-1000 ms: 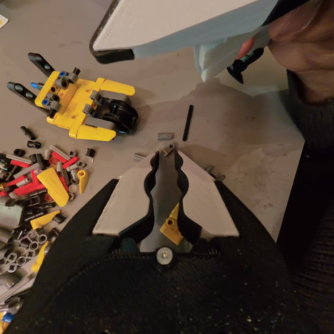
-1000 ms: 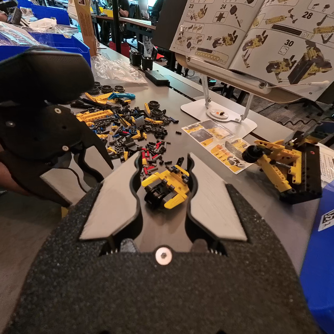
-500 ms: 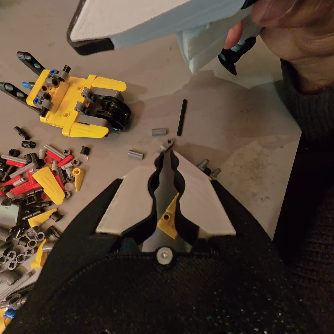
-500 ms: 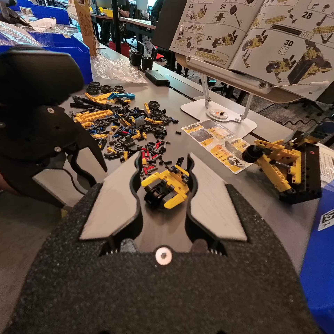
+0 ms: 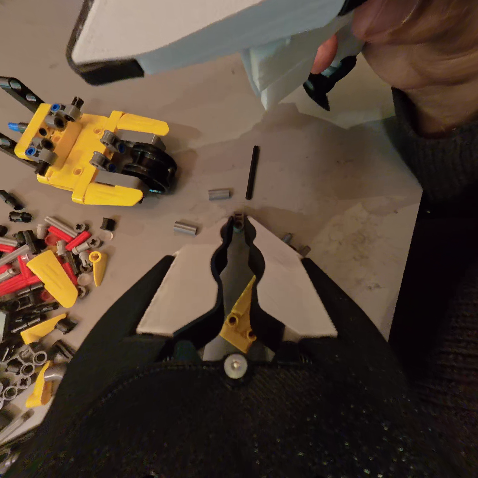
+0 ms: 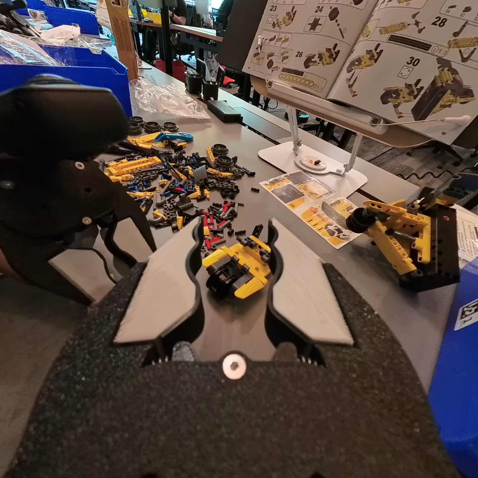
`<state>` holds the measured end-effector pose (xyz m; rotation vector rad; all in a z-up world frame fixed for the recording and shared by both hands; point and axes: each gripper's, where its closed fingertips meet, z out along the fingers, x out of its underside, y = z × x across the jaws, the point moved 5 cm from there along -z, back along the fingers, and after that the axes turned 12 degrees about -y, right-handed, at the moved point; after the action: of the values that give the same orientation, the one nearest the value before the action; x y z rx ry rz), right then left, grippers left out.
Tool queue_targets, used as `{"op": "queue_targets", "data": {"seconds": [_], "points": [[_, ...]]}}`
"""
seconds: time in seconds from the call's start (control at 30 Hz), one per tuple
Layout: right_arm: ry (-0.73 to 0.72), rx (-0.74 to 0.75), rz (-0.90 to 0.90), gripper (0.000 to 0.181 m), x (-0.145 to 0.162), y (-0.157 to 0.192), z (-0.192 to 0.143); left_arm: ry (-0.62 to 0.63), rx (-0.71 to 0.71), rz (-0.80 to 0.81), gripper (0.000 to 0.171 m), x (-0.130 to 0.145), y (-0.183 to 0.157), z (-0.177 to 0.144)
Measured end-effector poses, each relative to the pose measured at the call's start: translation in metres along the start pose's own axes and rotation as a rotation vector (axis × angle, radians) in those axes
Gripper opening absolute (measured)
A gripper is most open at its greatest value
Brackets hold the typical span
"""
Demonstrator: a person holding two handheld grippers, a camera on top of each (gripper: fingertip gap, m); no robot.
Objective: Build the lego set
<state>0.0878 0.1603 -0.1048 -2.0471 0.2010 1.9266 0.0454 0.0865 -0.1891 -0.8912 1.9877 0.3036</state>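
Observation:
My left gripper [image 5: 238, 219] is shut on a small grey connector [image 5: 239, 216], pinched at its fingertips just above the grey table. A yellow panel piece [image 5: 239, 326] lies under its fingers. Two grey sleeves [image 5: 219, 194] and a black axle [image 5: 252, 172] lie just ahead. A small yellow and black assembly with a black wheel [image 5: 95, 160] sits to the left. My right gripper [image 6: 234, 230] is open and empty, with that assembly [image 6: 238, 266] framed between its fingers, apart from both. The left gripper [image 6: 139, 254] shows at the left of the right wrist view.
A pile of loose parts [image 6: 181, 181] covers the table's far left. A larger yellow and black assembly [image 6: 403, 238] and a blue bin [image 6: 460, 362] stand at the right. A sticker sheet [image 6: 310, 201] and a booklet on a stand [image 6: 362, 51] are behind. The gap from one gripper's tips to the other's is roughly 12 cm. My right tips are about 12 cm from the black axle [image 5: 252, 172], my left tips only 4 cm.
My left gripper's fingers have closed from open onto the small grey connector. My right gripper has stayed open over the yellow assembly.

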Motion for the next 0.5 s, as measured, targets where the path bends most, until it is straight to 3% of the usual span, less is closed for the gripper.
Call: {"op": "queue_targets", "data": {"seconds": [0.33, 0.5], "points": [[0.000, -0.001, 0.000, 0.049, 0.000, 0.000, 0.000, 0.049, -0.035, -0.076, 0.007, 0.014, 0.015, -0.027], [0.003, 0.000, -0.001, 0.049, 0.001, 0.000, 0.000, 0.049, -0.042, -0.092, 0.020, 0.018, 0.014, -0.034]]}}
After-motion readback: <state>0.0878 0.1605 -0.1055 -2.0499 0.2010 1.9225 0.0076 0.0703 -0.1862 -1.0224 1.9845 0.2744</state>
